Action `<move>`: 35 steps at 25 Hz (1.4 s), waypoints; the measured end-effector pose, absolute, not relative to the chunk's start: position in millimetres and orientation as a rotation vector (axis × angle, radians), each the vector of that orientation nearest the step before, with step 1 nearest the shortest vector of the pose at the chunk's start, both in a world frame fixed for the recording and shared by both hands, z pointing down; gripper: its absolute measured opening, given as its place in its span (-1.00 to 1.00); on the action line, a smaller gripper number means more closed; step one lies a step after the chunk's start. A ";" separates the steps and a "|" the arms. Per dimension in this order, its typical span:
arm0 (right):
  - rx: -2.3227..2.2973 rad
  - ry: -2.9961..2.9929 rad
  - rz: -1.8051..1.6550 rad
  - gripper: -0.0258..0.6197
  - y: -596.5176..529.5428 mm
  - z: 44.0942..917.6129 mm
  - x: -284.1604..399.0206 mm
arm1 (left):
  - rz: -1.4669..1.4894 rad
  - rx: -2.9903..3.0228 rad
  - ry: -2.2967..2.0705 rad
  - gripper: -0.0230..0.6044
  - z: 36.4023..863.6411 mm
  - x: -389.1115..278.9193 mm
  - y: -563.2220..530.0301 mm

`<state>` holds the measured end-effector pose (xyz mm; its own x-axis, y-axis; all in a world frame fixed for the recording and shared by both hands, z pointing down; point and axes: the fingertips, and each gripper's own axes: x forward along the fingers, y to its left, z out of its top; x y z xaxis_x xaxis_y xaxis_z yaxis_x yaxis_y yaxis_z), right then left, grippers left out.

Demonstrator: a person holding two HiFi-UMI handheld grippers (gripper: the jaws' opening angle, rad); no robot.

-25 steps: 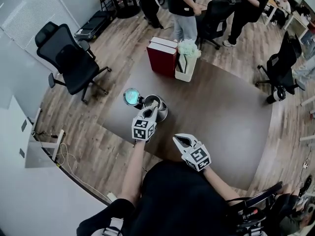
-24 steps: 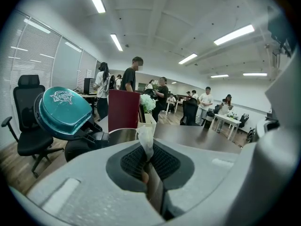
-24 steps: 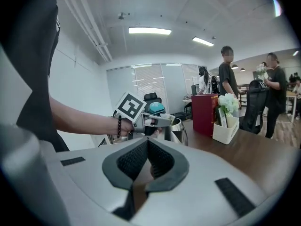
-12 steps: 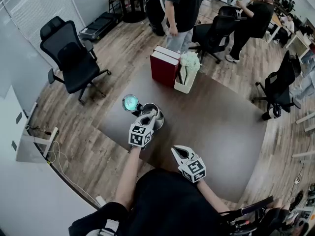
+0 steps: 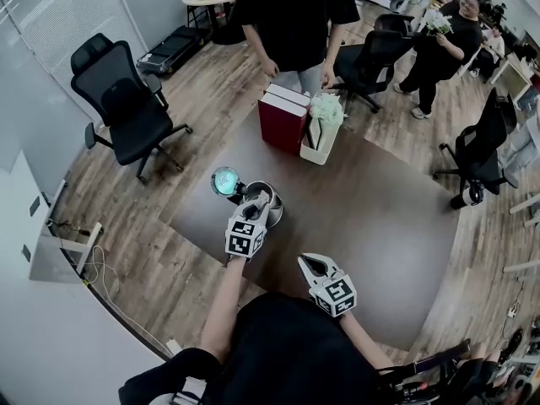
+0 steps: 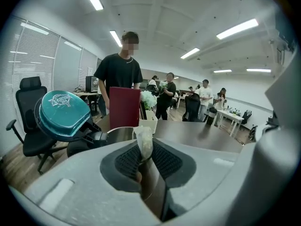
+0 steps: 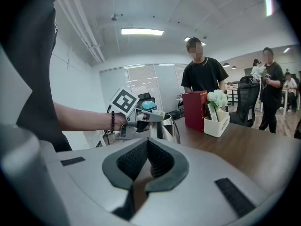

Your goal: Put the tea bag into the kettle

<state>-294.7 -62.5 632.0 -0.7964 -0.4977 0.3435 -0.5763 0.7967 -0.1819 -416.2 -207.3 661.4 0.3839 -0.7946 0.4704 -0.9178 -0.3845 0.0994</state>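
The left gripper [image 6: 145, 160] jaws, just easing apart to a narrow slit, pinch the tea bag [image 6: 144, 140] at their tips over the open kettle [image 6: 120, 131]. The right gripper [image 7: 148, 142] jaws are closed and empty.

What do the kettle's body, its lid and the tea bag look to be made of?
Kettle body: metal, likely stainless steel, polished; it mirrors its surroundings.
Lid: teal plastic, glossy and seemingly translucent; light glints off its curved face.
Tea bag: pale, matte and crumpled, so paper or fine fabric mesh; can't tell which.
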 end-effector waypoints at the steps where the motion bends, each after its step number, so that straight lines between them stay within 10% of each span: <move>1: 0.828 -2.708 0.404 -0.90 -62.3 631.9 -294.8 | 0.492 2.302 -1.497 -0.78 660.8 -416.7 -207.4; 30: 0.903 -2.706 0.413 -0.90 -65.9 631.1 -281.3 | 0.524 2.435 -1.593 -0.56 622.3 -394.1 -200.6; 35: 0.909 -2.706 0.415 -0.90 -64.4 631.4 -277.5 | 0.517 2.537 -1.587 -0.91 614.4 -373.8 -184.5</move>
<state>-277.5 -64.4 631.4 -0.7718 -0.5448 0.3279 -0.6180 0.7641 -0.1852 -373.8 -184.5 614.4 0.3978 -0.8528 0.3382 -0.8884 -0.4501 -0.0900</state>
